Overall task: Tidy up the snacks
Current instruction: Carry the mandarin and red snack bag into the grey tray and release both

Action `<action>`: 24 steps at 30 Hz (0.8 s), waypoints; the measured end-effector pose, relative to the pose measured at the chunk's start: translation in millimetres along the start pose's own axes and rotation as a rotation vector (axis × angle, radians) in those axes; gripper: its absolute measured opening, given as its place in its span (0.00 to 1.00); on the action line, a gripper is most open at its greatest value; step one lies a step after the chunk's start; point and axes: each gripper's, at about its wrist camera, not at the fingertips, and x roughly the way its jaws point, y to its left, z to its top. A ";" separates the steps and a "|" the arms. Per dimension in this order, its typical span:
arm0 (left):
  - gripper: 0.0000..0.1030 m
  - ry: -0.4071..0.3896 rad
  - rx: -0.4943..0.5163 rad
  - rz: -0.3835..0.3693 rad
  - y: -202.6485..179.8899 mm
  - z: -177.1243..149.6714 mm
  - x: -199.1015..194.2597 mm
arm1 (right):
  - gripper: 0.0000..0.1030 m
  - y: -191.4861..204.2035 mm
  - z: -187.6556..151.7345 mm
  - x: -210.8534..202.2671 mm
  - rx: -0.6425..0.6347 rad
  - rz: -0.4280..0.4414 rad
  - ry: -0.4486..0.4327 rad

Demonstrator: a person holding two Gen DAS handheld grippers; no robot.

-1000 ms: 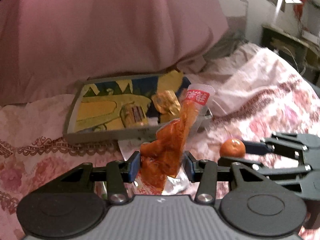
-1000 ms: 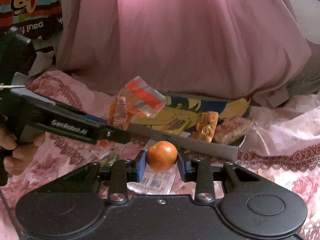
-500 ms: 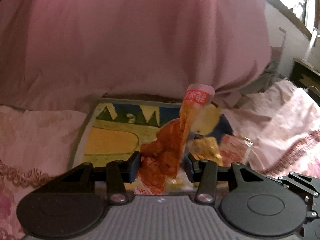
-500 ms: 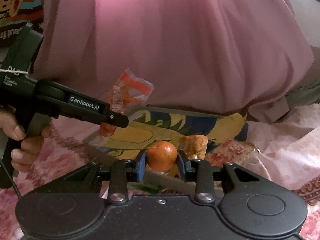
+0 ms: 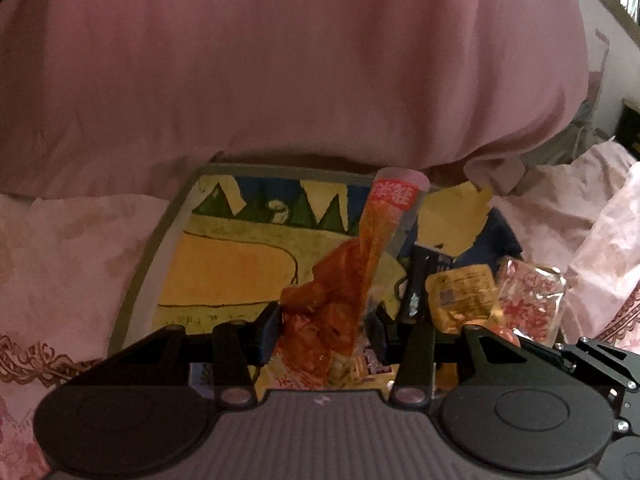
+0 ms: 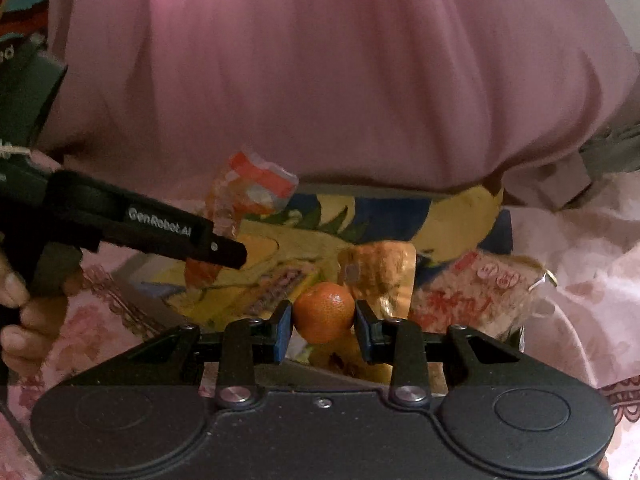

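My left gripper [image 5: 323, 332] is shut on an orange snack packet [image 5: 340, 292] with a red-and-white top, held upright over the shallow grey tray [image 5: 160, 236] with a yellow and blue picture lining. My right gripper [image 6: 323, 322] is shut on a small orange mandarin [image 6: 324, 312] and holds it above the tray's near edge [image 6: 140, 288]. In the right wrist view the left gripper [image 6: 224, 250] reaches in from the left with the packet [image 6: 248, 192]. A gold packet [image 5: 460, 300] and a clear red-patterned packet [image 5: 528, 300] lie in the tray's right part.
A large pink duvet [image 5: 280, 60] bulges right behind the tray. Floral pink bedding [image 5: 60, 260] surrounds it. A dark slim packet [image 5: 416, 280] lies in the tray beside the gold one. The person's hand [image 6: 16, 300] grips the left tool's handle.
Both grippers moved forward from the bedding to over the tray, each keeping its hold. The tray now fills the lower middle of both views.
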 end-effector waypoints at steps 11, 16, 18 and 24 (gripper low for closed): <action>0.49 0.054 0.041 0.047 -9.4 0.5 14.5 | 0.35 -0.2 -3.0 5.7 0.001 -0.003 0.019; 0.50 0.077 0.054 0.049 -14.9 0.1 17.2 | 0.39 -0.8 -2.9 6.1 0.007 0.002 0.025; 0.51 0.085 0.051 0.044 -16.4 0.3 17.2 | 0.41 -0.3 -3.1 5.2 0.006 0.001 0.024; 0.62 0.092 -0.012 0.003 -13.3 4.4 10.7 | 0.54 -1.7 -2.6 -1.6 0.022 0.002 0.025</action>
